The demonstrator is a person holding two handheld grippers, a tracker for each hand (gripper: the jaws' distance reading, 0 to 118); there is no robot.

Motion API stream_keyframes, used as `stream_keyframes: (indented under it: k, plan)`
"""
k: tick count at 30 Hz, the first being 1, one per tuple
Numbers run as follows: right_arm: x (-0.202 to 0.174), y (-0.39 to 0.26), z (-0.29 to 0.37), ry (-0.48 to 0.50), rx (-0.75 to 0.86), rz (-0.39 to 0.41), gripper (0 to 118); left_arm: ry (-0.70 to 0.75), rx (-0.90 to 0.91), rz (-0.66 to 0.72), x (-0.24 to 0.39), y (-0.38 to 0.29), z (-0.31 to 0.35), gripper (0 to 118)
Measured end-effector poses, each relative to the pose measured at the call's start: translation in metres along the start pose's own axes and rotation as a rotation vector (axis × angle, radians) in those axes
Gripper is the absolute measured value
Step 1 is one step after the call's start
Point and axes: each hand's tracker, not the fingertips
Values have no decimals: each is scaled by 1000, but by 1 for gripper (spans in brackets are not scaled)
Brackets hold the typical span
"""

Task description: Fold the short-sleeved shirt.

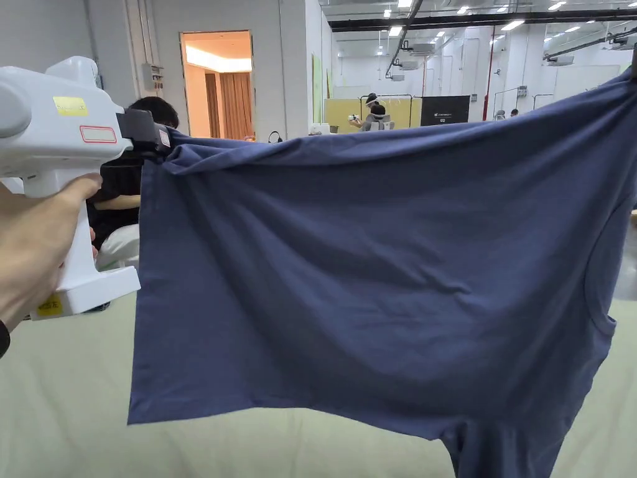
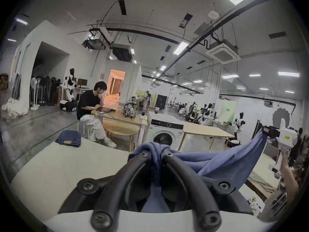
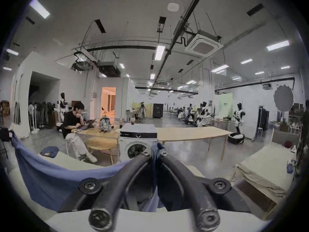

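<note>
A dark blue short-sleeved shirt (image 1: 373,280) hangs in the air, stretched sideways over the cream-covered table (image 1: 62,398). Its neckline (image 1: 598,267) faces right and one sleeve (image 1: 497,448) droops at the bottom. My left gripper (image 1: 155,142) is shut on the shirt's upper left corner, with bunched cloth between its jaws in the left gripper view (image 2: 157,154). My right gripper (image 3: 154,152) is shut on the opposite upper corner; the left gripper view shows it far right (image 2: 265,131), held by a hand. The shirt (image 3: 50,177) sags between the two.
Folded jeans (image 2: 68,138) lie at the table's far corner. Beyond it a person (image 2: 93,101) sits at a wooden table, beside a washing machine (image 2: 163,133). A second covered table (image 3: 267,165) stands to the right.
</note>
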Motion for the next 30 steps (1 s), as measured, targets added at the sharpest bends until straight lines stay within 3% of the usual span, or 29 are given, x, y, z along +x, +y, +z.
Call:
stream_keyframes:
  k: [4,6,7,10,14,15,19,25,30]
  plan:
    - [2,9,-47,-30,30,38,2,7,7,7,-6,0,-23,3]
    - [0,14,-57,-27,33,16,2,25,2,5,2,-5,-33,3]
    - [0,16,-62,-25,34,4,2,31,15,-70,3,-4,-37,3]
    - [-6,16,-76,-25,38,10,2,54,19,-103,1,-14,-56,3]
    - [-10,-15,-79,5,3,2,2,67,-24,-81,-6,-51,-74,3]
    - [-9,-29,-83,15,-19,-8,2,65,-71,-18,-9,-70,-78,3]
    - [-10,-77,-83,34,-116,9,2,59,-118,-50,-17,-123,-85,3]
    - [6,-131,-18,100,-139,-24,2,12,-207,-12,-24,-180,-34,3]
    - [32,-205,78,125,-215,-10,2,-43,-263,145,-35,-249,56,3]
